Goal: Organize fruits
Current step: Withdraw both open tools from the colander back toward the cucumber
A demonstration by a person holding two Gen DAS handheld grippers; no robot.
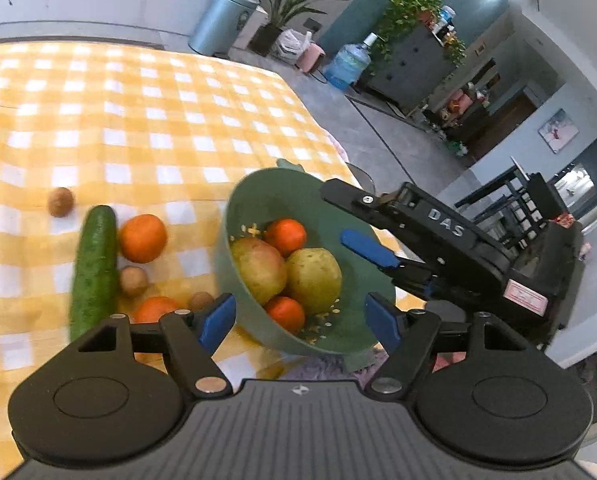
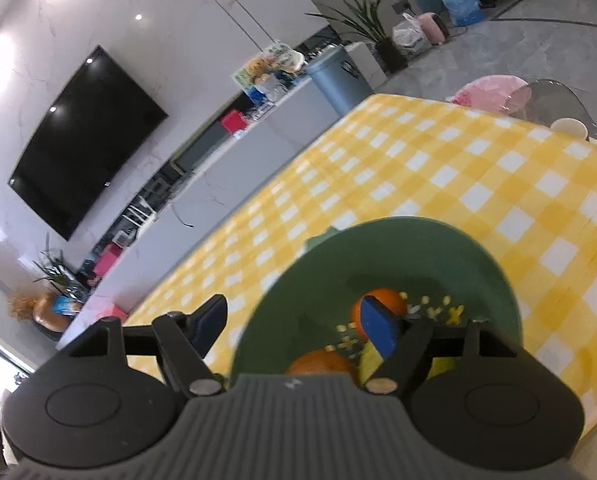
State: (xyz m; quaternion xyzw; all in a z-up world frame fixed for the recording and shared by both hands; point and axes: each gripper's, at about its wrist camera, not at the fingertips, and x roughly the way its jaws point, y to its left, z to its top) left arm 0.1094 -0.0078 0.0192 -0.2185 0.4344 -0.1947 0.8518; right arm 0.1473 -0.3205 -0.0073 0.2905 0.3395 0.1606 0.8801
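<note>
The left tongs (image 1: 298,316) stood wide apart and released, gripping nothing; the near rim of the green bowl (image 1: 234,216) lay in the gap between their blue pads, with no clear contact. The right tongs (image 2: 294,326) were also released: in the left view their pads hung over the bowl's right rim, and in their own view one blue pad (image 2: 378,330) sat in front of the fruit while the other was outside the rim, neither pressing on anything.

The bowl sat near the counter's (image 1: 138,120) right edge, tilted toward the left camera. In it lay two oranges (image 1: 285,236), an apple (image 1: 260,270) and a pear (image 1: 313,276). Left of the bowl, on the yellow checked cloth, lay a cucumber (image 1: 93,268), an orange (image 1: 143,239) just beside it, another orange (image 1: 156,309) partly behind the left tongs, and three small brown fruits (image 1: 61,201).

The far stretch of the counter was bare cloth. Floor dropped away just past the bowl on the right.
</note>
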